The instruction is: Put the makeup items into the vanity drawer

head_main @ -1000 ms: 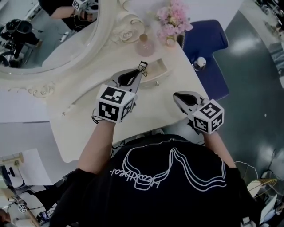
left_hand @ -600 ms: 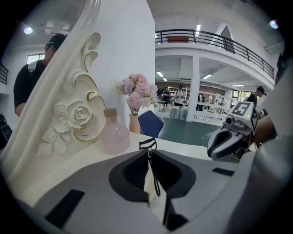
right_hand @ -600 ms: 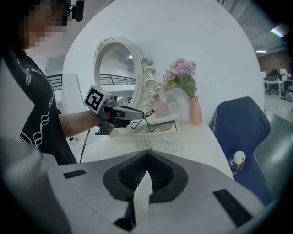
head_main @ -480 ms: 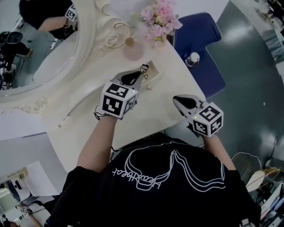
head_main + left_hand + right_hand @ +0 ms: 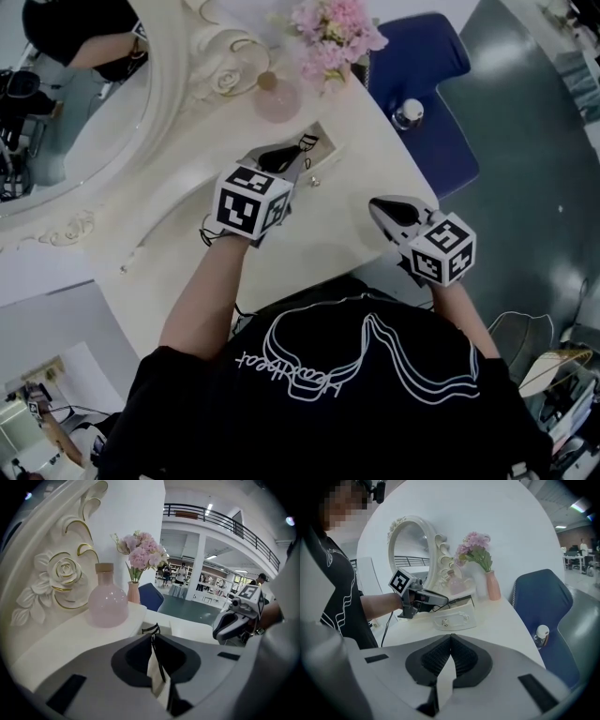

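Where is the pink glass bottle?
Head view, top centre: the pink bottle stands at the back of the vanity, between the carved mirror frame on its left and the pink flowers on its right, behind the open drawer.

Your head has turned, so the whole cream vanity table (image 5: 370,155) has slid toward the upper left of the frame. The oval mirror with its carved cream frame (image 5: 84,112) now runs further off the left edge. The round pink glass bottle (image 5: 277,99) has shifted left of top centre, and the pink flower bouquet (image 5: 333,33) now touches the top edge. The blue chair (image 5: 427,94) has climbed toward the upper right. Your left gripper, grey with a black-and-white marker cube (image 5: 298,157), has dropped closer to the open cream drawer (image 5: 323,167). The thin black looped item (image 5: 305,143) in its jaws now sits at the drawer's opening.
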`<state>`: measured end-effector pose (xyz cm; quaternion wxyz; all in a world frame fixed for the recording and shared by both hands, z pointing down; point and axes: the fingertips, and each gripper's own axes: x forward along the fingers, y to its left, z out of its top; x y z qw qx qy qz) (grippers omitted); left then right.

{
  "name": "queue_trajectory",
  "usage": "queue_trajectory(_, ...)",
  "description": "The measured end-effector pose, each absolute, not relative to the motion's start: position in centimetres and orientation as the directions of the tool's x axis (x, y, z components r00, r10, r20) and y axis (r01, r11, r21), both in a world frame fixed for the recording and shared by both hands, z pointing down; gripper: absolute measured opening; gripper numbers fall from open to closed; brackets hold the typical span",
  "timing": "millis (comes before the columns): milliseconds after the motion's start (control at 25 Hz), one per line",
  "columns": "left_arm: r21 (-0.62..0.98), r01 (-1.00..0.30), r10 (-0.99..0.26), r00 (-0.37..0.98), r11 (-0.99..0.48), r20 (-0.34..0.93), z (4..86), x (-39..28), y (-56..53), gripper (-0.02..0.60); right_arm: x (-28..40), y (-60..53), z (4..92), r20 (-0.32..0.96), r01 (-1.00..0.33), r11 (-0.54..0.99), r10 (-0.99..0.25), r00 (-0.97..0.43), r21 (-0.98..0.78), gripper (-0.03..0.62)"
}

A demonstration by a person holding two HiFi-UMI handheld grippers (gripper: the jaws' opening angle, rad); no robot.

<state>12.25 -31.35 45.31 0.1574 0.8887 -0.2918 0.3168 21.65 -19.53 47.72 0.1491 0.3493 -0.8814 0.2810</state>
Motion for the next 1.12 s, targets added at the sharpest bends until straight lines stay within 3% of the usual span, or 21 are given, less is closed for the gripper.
queue_trajectory(400, 0.034, -0.631, -0.447, 0.586, -0.775, 0.676, 46.4, 11.9, -31.5, 0.028, 21.7, -19.5, 48.0, 0.459, -0.696, 0.601, -0.527, -0.715, -0.394, 0.004)
queue_trajectory(800, 0.016, -0.636, -0.476, 0.594, -0.772, 0.649, 45.6, 11.5, -30.8, 0.154, 21.5, -19.1, 47.6, 0.444, -0.679, 0.619, -0.519, -0.731, -0.394, 0.005)
queue_trajectory(1120, 0.010, -0.661, -0.531, 0.612, -0.750, 0.586, 42.6, 10.0, -29.3, 0.155, 20.3, -19.1, 45.9, 0.404, -0.649, 0.665, -0.514, -0.757, -0.370, 0.005)
